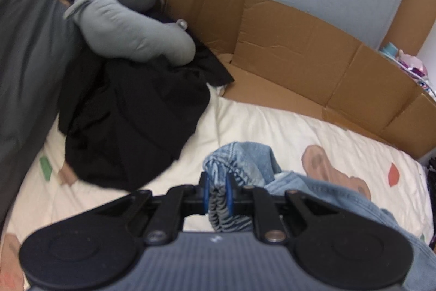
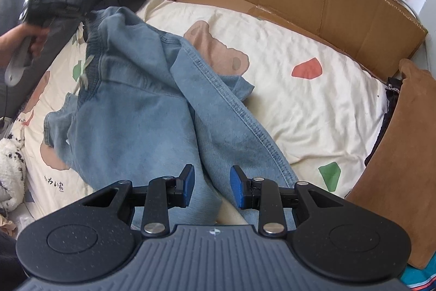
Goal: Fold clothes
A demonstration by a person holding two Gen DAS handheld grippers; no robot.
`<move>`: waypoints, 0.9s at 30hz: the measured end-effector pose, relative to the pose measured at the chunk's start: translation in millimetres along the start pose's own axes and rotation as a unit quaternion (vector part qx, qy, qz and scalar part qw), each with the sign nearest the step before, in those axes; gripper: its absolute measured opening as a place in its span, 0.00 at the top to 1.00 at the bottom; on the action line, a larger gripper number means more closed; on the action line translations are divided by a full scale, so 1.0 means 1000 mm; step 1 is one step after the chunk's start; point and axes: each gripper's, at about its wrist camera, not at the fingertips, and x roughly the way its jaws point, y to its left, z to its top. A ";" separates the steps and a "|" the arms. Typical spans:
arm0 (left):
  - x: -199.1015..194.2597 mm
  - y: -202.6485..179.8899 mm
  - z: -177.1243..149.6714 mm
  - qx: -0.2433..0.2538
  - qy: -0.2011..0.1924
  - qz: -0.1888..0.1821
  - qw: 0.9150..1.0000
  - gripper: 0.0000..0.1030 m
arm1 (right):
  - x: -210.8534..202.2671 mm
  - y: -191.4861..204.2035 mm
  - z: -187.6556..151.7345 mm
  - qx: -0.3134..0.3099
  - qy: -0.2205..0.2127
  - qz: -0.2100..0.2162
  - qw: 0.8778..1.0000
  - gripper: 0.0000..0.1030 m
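Note:
Light blue jeans (image 2: 141,100) lie crumpled across the cream patterned bedsheet (image 2: 299,113). My left gripper (image 1: 218,198) is shut on the gathered elastic waistband (image 1: 220,212), and the denim (image 1: 245,160) trails off to the right. In the right wrist view that left gripper (image 2: 85,15) is at the upper left, held by a hand (image 2: 35,40), with the waistband lifted off the bed. My right gripper (image 2: 212,187) hangs over a trouser leg near the front. Its blue pads (image 2: 188,182) stand apart, and the denim lies flat beneath them, unpinched.
A pile of black clothes (image 1: 130,122) and a grey neck pillow (image 1: 128,26) sit at the far left of the bed. Cardboard panels (image 2: 340,4) wall the far side. A brown cushion (image 2: 403,154) stands at the right and a white plush toy (image 2: 11,160) at the left edge.

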 end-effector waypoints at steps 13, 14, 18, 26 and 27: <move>0.028 0.016 -0.048 0.025 0.063 0.040 0.997 0.72 | 0.005 -0.002 -0.001 0.000 0.005 0.002 1.000 0.65; 0.025 0.021 -0.056 0.020 0.067 0.033 0.997 0.71 | 0.005 -0.002 0.000 -0.001 0.005 0.002 1.000 0.65; 0.014 0.034 -0.089 0.014 0.086 0.018 0.996 0.70 | 0.005 0.000 0.000 -0.004 0.004 0.002 1.000 0.65; 0.013 0.042 -0.138 0.004 0.124 0.006 0.992 0.70 | 0.005 0.002 0.001 -0.008 0.006 -0.002 1.000 0.65; 0.014 0.042 -0.142 -0.001 0.125 0.001 0.992 0.70 | 0.006 0.003 0.001 -0.008 0.007 -0.002 1.000 0.65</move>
